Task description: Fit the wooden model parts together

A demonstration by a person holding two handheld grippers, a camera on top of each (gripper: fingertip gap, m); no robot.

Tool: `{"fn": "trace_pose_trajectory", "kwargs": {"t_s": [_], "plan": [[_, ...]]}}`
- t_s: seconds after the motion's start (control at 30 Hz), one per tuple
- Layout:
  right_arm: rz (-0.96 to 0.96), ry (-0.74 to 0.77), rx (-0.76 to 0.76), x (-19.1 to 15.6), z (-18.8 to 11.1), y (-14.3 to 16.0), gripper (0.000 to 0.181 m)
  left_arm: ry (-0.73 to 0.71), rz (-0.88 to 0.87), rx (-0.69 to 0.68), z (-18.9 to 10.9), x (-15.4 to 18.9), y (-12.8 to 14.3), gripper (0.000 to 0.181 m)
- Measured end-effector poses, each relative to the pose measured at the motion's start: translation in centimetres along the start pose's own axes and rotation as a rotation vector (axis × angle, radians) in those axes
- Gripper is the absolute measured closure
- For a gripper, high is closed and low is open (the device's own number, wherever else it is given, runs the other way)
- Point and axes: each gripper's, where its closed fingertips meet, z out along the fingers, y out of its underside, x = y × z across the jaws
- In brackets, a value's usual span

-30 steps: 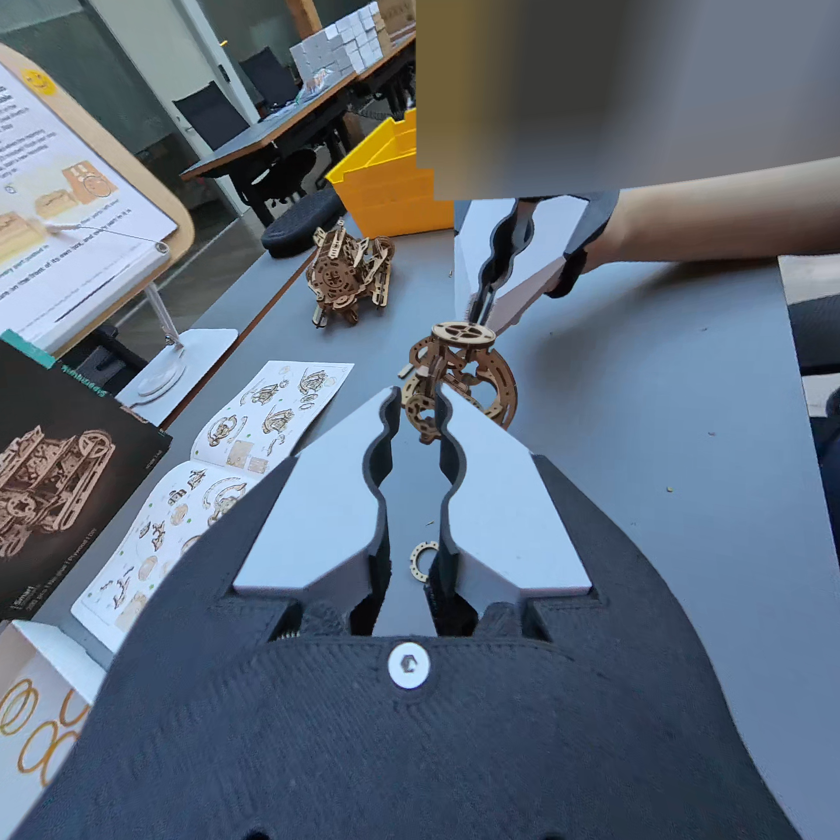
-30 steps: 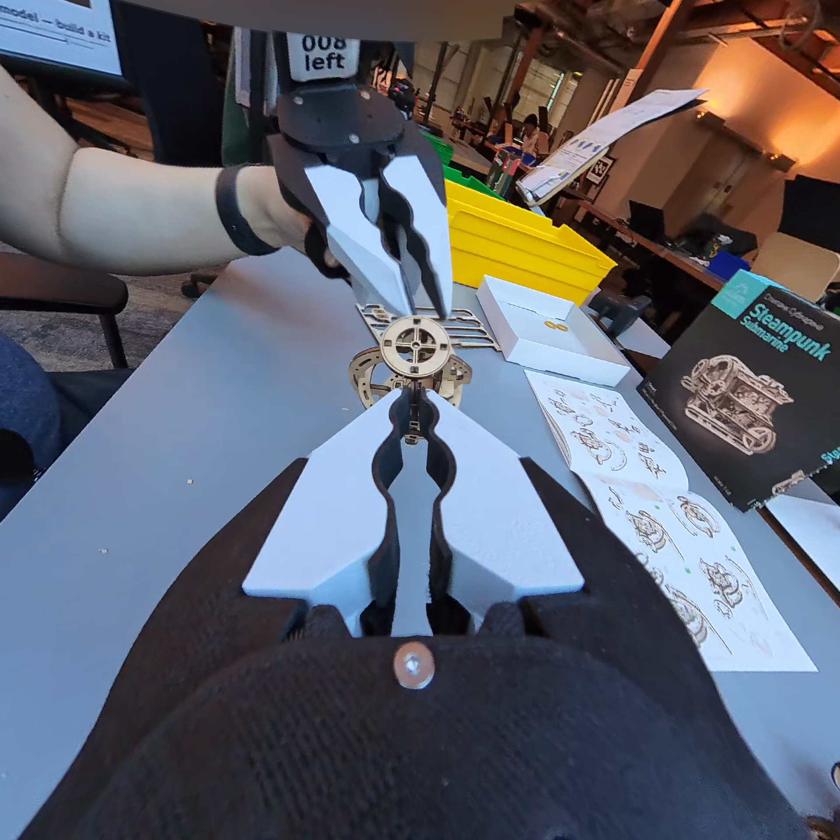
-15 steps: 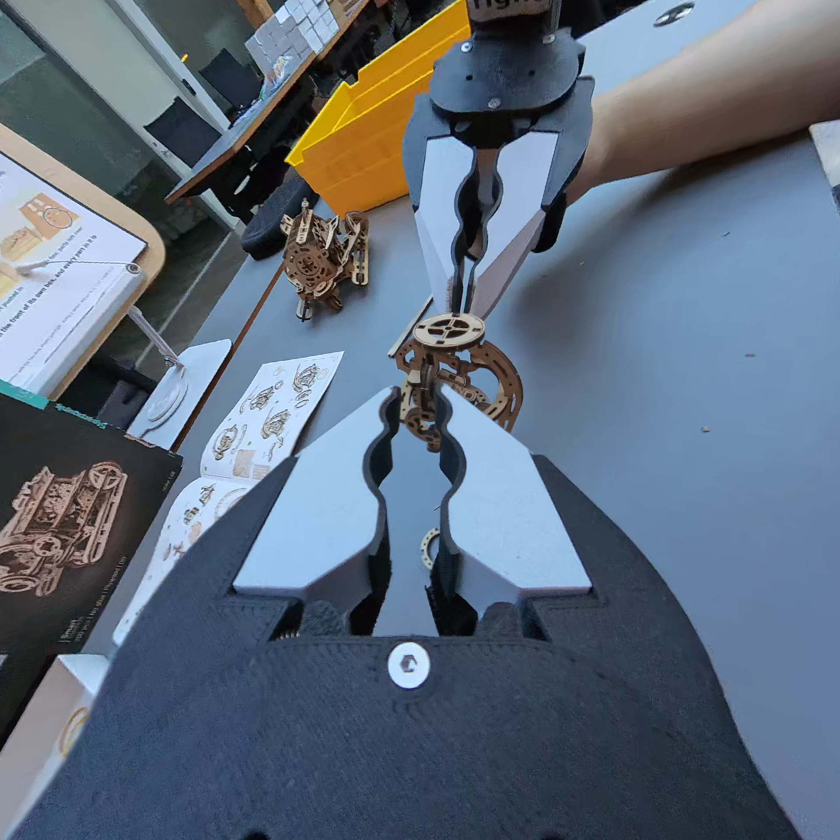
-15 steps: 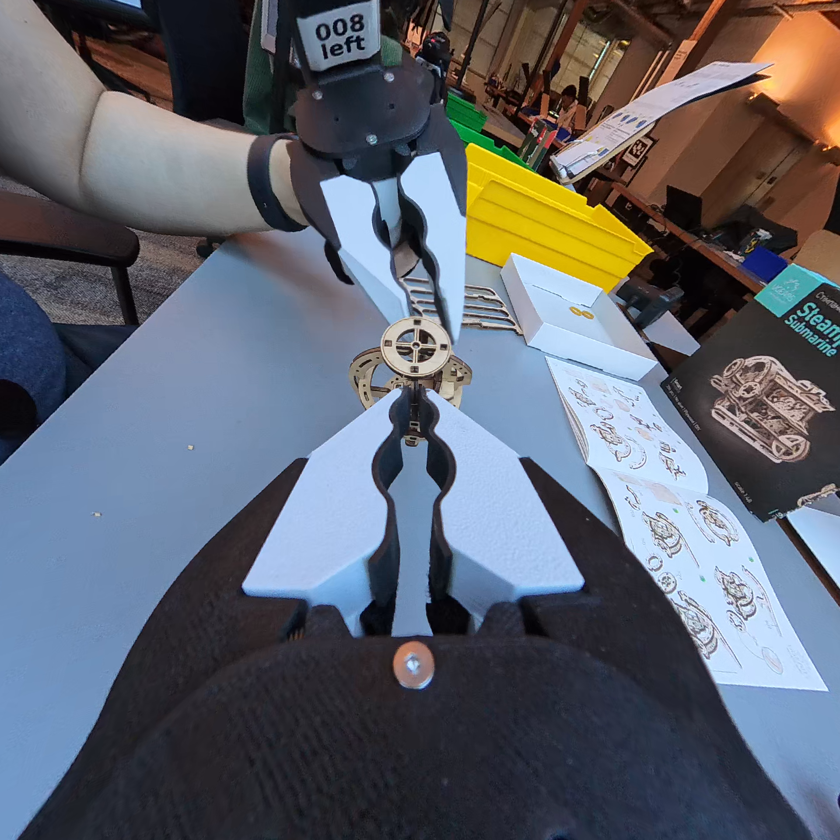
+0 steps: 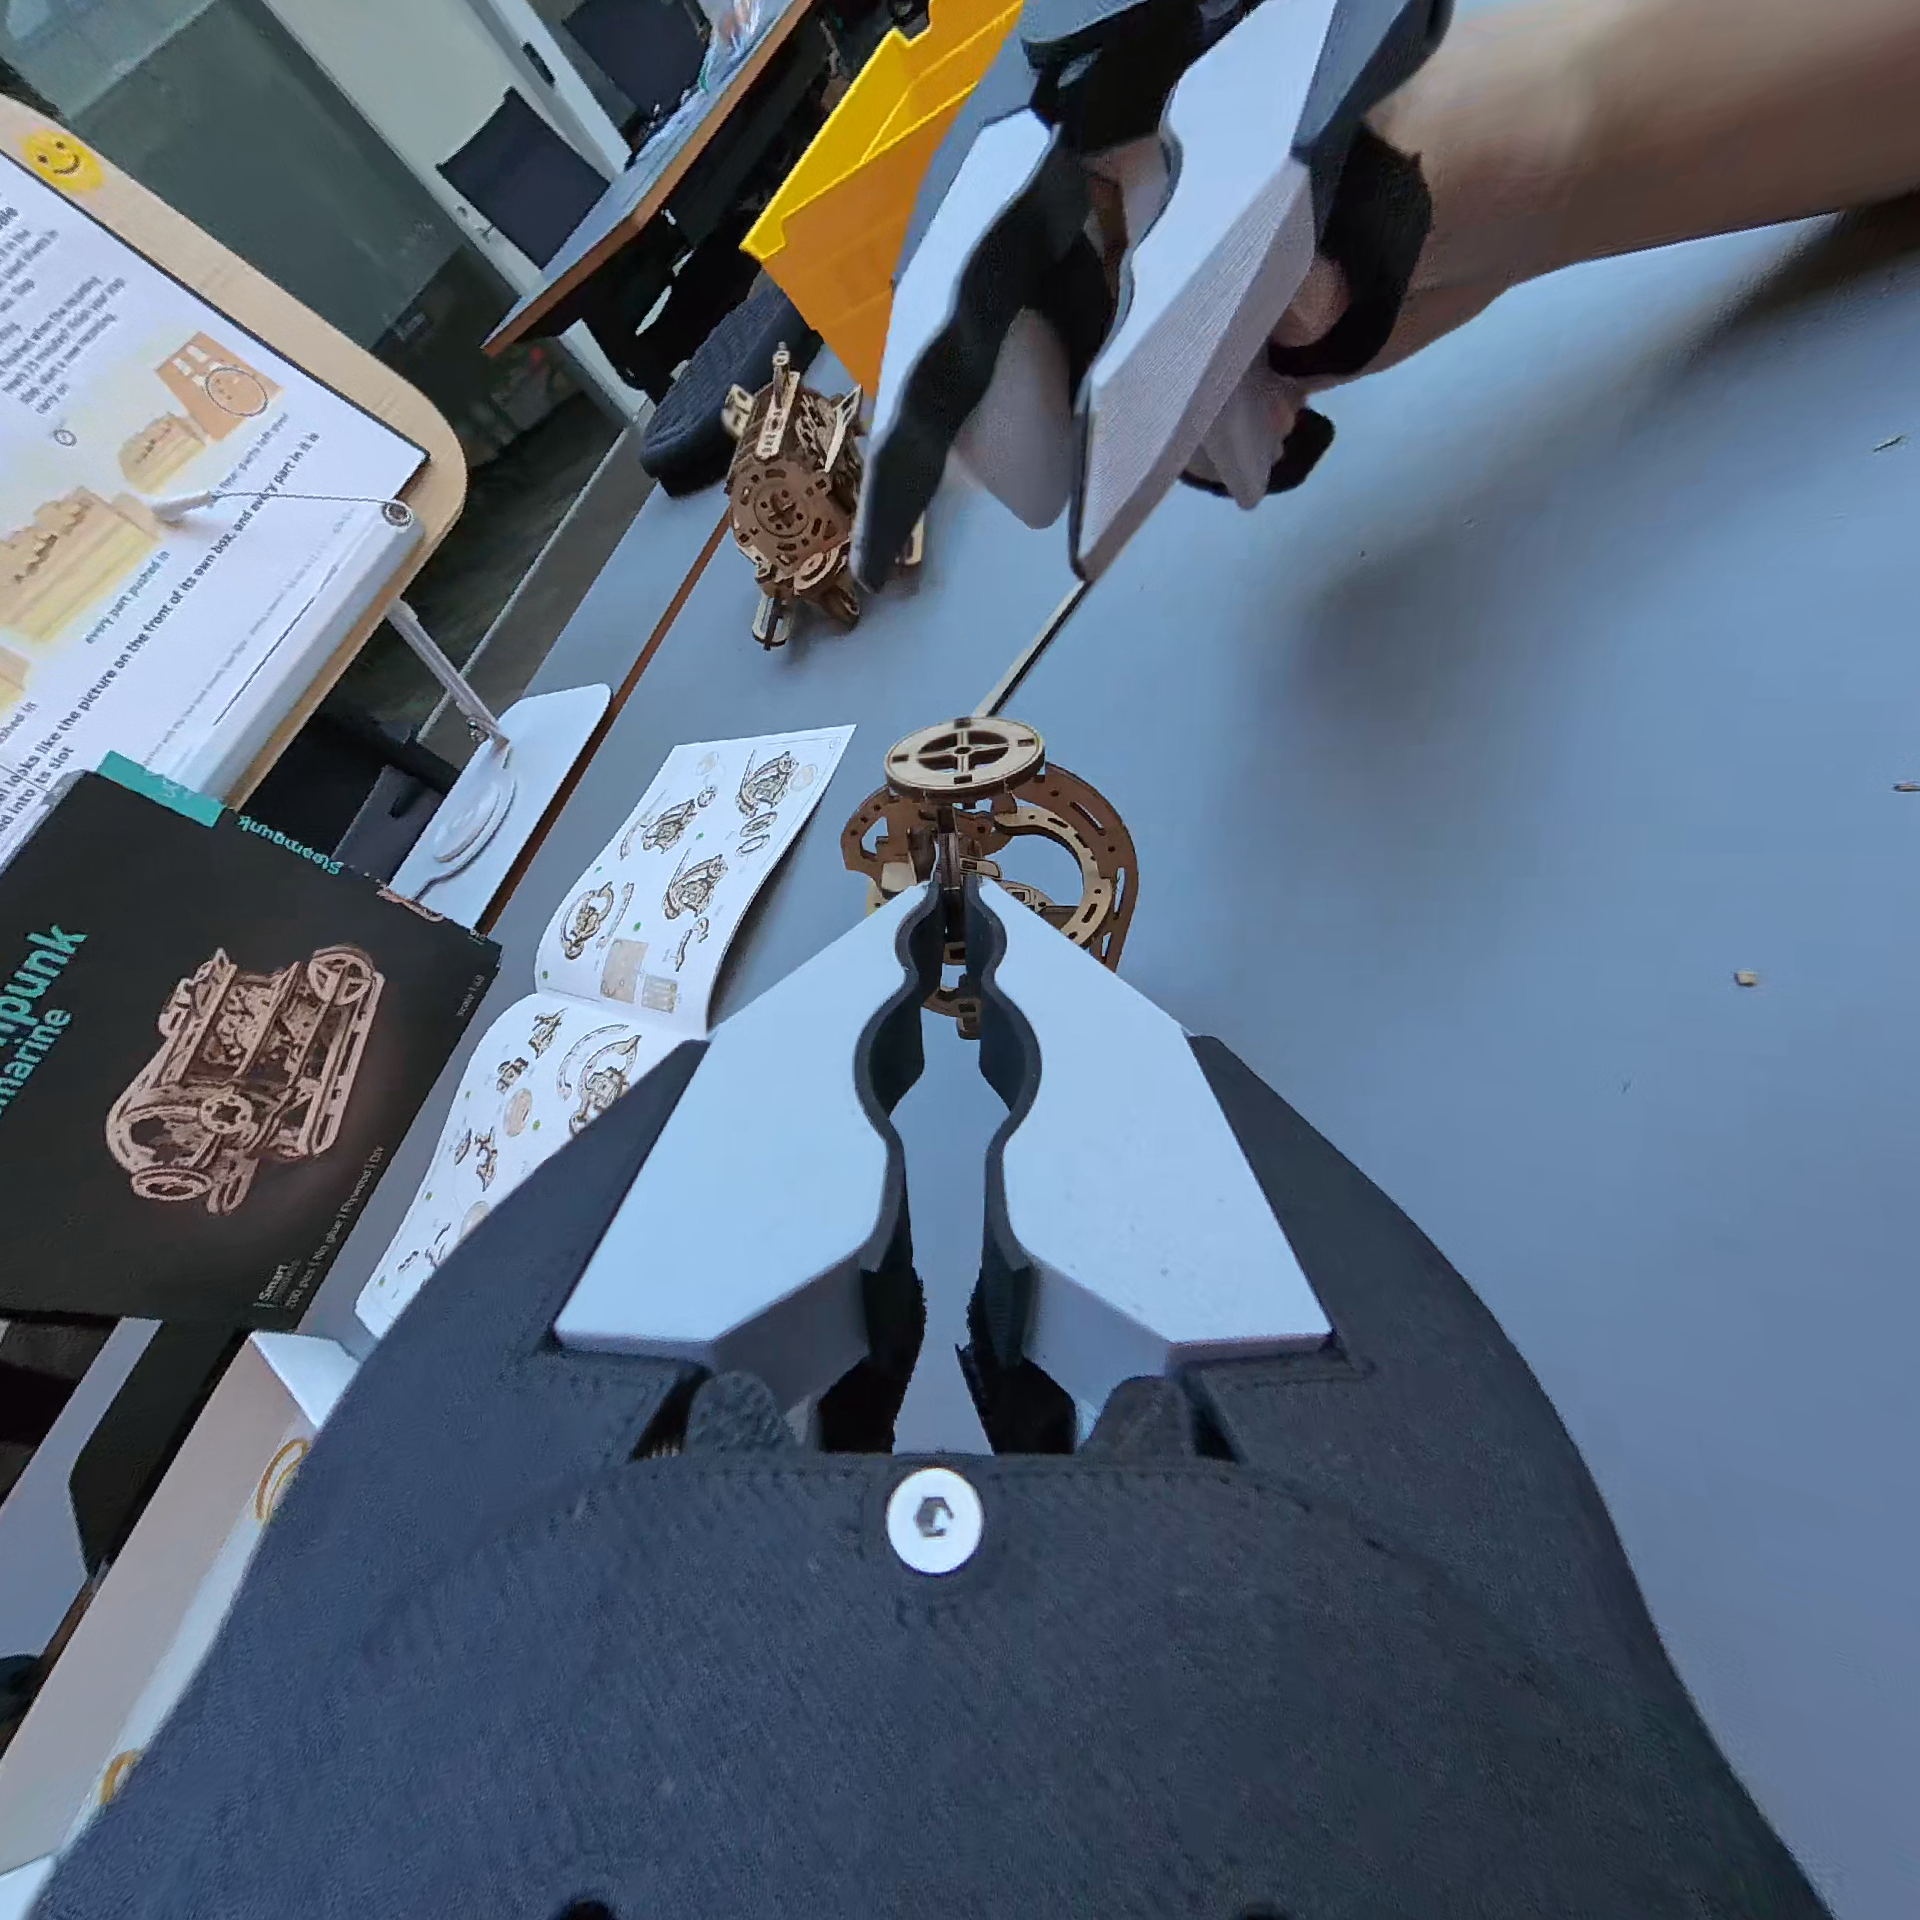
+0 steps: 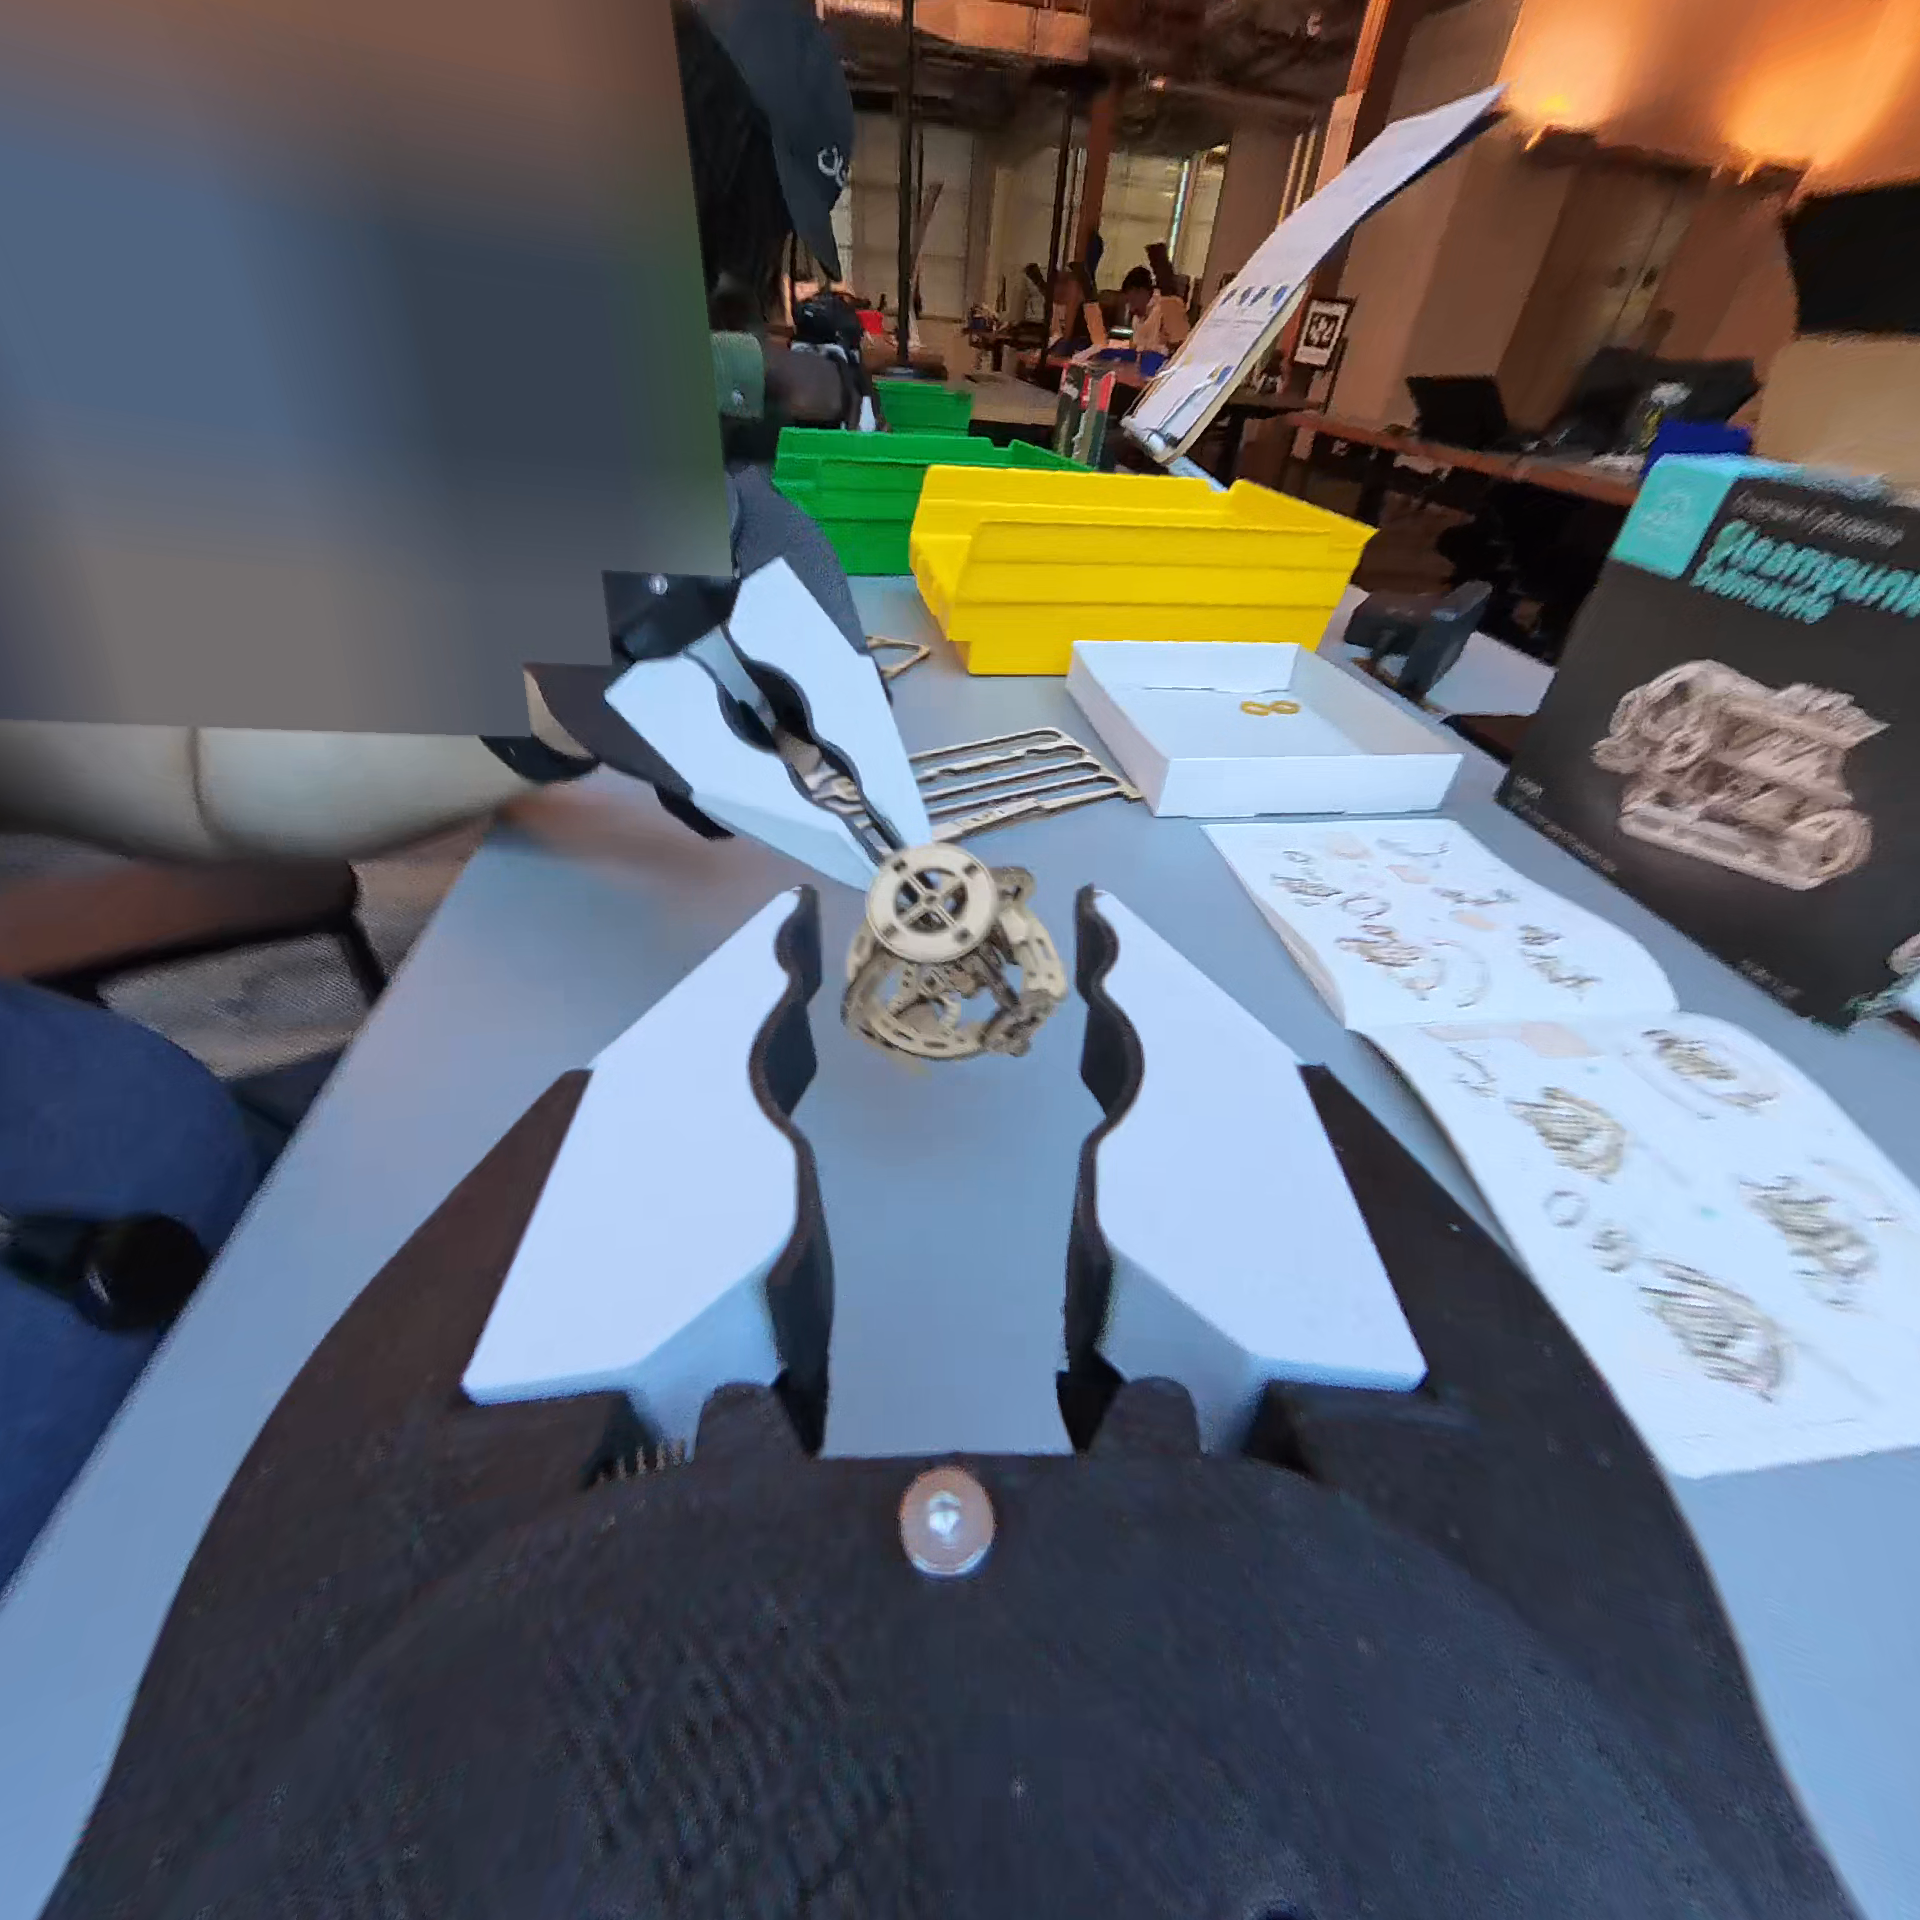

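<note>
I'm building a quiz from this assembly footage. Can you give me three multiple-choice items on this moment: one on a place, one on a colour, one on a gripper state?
1. Where does the open instruction booklet lie relative to the wooden model in the right wrist view?
A. To its right
B. Under it
C. Inside the white box

2. What colour is the bin right behind the white box?
A. Red
B. Yellow
C. Blue

3. How do the grippers stand?
A. Both open
B. Left gripper shut on the model, right gripper open
C. Both shut on the model

Answers:
1 A, the booklet's pages spread on the table right of the model.
2 B, the yellow bin stands there, with a green one beyond.
3 B, the left tips pinch the model's edge, while the right fingers stand wide apart and clear of it.
</note>
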Motion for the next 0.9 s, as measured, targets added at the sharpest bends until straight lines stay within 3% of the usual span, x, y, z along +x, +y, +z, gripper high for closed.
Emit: {"fn": "trace_pose_trajectory", "kwargs": {"t_s": [0.07,0.2,0.5,0.63,0.9], "plan": [[0.064,0.020,-0.046,0.1,1.1,0.7,0.139,-0.007,-0.001,-0.018,0.2,0.1,0.1,0.181],[-0.041,0.074,-0.121,0.2,2.0,1.7,0.137,-0.013,-0.025,-0.017,0.3,0.2,-0.4,0.181],[-0.045,0.077,-0.085,0.0,1.6,0.8,0.153,-0.032,-0.032,-0.016,0.5,0.0,-1.1,0.181],[-0.030,0.074,-0.106,0.0,1.6,1.2,0.148,-0.033,-0.022,-0.022,0.7,0.1,-1.2,0.181],[-0.042,0.074,-0.120,-0.1,1.5,1.2,0.154,-0.035,-0.006,-0.027,0.7,0.2,-1.4,0.181]]}}
